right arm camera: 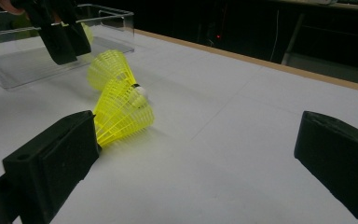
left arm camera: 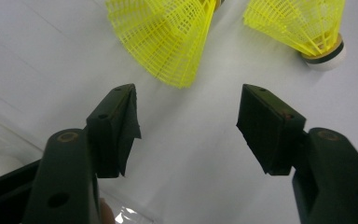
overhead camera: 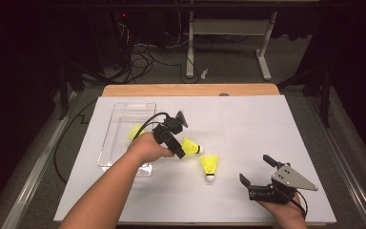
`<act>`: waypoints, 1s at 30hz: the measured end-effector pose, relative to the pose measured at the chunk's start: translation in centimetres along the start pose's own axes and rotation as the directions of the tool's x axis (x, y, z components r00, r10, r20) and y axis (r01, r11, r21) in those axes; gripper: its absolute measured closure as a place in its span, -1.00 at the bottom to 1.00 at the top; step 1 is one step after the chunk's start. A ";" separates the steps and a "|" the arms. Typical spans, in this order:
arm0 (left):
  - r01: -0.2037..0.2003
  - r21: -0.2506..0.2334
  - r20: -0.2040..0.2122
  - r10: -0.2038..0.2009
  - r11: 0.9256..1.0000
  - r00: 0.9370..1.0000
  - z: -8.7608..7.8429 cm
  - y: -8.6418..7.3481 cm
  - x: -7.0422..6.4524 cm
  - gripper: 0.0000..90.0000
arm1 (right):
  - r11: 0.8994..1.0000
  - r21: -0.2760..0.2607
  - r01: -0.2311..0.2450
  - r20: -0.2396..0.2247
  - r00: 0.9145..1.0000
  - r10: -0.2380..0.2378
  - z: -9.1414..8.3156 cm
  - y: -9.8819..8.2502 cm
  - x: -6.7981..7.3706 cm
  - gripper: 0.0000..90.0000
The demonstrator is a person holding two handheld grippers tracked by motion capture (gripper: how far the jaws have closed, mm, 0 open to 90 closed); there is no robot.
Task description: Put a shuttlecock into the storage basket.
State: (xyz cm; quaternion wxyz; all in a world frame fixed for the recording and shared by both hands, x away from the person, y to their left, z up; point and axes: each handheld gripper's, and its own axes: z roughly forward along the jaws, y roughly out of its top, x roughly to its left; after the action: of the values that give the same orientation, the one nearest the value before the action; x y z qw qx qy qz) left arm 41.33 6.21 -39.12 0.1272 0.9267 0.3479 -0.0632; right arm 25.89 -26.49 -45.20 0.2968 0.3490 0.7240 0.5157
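With the left gripper [overhead camera: 183, 151] jaws apart and empty, the nearer shuttlecock [overhead camera: 191, 145] skirt could be nudged away if approached off-centre.

The left gripper [overhead camera: 183, 151] points down at the table, jaws apart with nothing between them — the right gripper [overhead camera: 255, 171] rests low, jaws wide.

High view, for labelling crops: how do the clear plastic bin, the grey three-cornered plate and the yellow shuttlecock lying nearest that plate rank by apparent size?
1. Clear plastic bin
2. Grey three-cornered plate
3. Yellow shuttlecock, somewhat smaller than the plate
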 end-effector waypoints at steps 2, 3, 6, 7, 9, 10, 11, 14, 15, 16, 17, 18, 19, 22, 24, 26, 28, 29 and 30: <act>0.000 -0.004 -0.002 0.000 1.000 1.000 0.4 0.2 0.0 -0.07 | 1.000 0.001 0.000 0.000 1.000 0.000 0.0 0.0 0.1 -0.99; -0.003 -0.001 0.000 0.003 1.000 1.000 0.5 0.3 -0.1 -0.03 | 1.000 0.001 0.000 -0.001 1.000 0.000 0.0 0.0 0.1 -0.99; -0.013 0.005 0.003 0.013 1.000 1.000 0.8 0.6 -0.1 0.05 | 1.000 0.000 0.000 0.000 1.000 0.000 0.0 0.0 0.0 -0.99; -0.016 0.005 0.005 0.016 1.000 1.000 0.9 0.7 -0.2 0.09 | 1.000 0.001 -0.001 0.000 1.000 0.001 0.0 0.0 0.0 -0.99; -0.026 0.009 -0.003 0.026 1.000 1.000 1.0 0.9 -0.3 0.17 | 1.000 -0.001 0.000 -0.001 1.000 0.000 0.0 0.0 0.0 -0.99; -0.028 0.011 -0.008 0.028 1.000 1.000 1.0 1.0 -0.3 0.17 | 1.000 -0.001 0.000 -0.001 1.000 0.000 0.0 0.0 0.0 -0.99; -0.032 0.008 -0.020 0.033 0.999 0.999 0.9 1.1 -0.4 0.27 | 1.000 -0.001 0.000 -0.002 1.000 0.000 0.0 0.0 0.0 -0.99; -0.038 0.020 -0.010 0.038 0.999 0.999 1.1 1.3 -0.4 0.31 | 1.000 -0.002 0.002 -0.004 1.000 -0.002 0.0 0.0 0.0 -0.99; -0.039 0.024 -0.005 0.039 0.999 0.999 1.2 1.4 -0.5 0.31 | 1.000 -0.002 0.002 -0.004 1.000 -0.002 0.0 0.0 0.0 -0.99; -0.047 0.025 -0.002 0.047 0.999 0.999 1.3 1.4 -0.5 0.33 | 1.000 -0.002 0.001 -0.004 1.000 -0.001 0.0 0.0 0.0 -0.99; -0.048 0.028 -0.011 0.048 0.998 0.999 1.3 1.5 -0.5 0.34 | 1.000 -0.002 0.000 -0.004 1.000 0.000 -0.1 0.0 0.0 -0.99; -0.045 0.025 -0.015 0.046 0.999 0.999 1.4 1.5 -0.5 0.38 | 1.000 -0.004 0.001 -0.003 1.000 -0.001 -0.1 0.0 0.0 -0.99; -0.045 0.025 -0.008 0.045 0.999 0.999 1.5 1.6 -0.4 0.38 | 1.000 -0.004 0.001 -0.003 1.000 -0.001 -0.1 0.0 0.0 -0.99; -0.041 0.030 -0.011 0.041 0.999 0.999 1.7 1.7 -0.2 0.39 | 1.000 -0.004 0.001 -0.004 1.000 -0.001 -0.1 0.0 0.0 -0.99; -0.039 0.031 -0.012 0.040 0.999 0.999 1.8 1.8 -0.2 0.42 | 1.000 -0.002 -0.001 -0.004 1.000 0.001 -0.1 0.0 0.0 -0.99; -0.045 0.024 -0.012 0.045 0.999 0.999 1.9 2.0 -0.3 0.45 | 1.000 -0.002 0.000 -0.005 1.000 0.000 -0.1 0.0 0.0 -0.99; -0.054 0.034 0.002 0.054 0.998 0.999 1.9 2.1 -0.3 0.47 | 1.000 -0.001 0.001 -0.006 1.000 -0.001 0.0 0.0 0.0 -0.99; -0.056 0.041 0.006 0.055 0.998 0.998 2.1 2.2 -0.3 0.46 | 1.000 0.000 0.001 -0.006 1.000 -0.001 0.0 0.0 0.0 -0.99; -0.054 0.043 0.009 0.054 0.998 0.998 2.2 2.2 -0.4 0.46 | 1.000 0.000 0.001 -0.007 1.000 -0.001 0.0 0.0 0.0 -0.99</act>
State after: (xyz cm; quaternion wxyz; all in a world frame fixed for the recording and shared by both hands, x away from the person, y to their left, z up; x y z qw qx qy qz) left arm 42.42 3.72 -40.70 0.1099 0.9381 0.3207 -0.0708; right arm 25.88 -26.53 -45.21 0.2946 0.3470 0.7252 0.5167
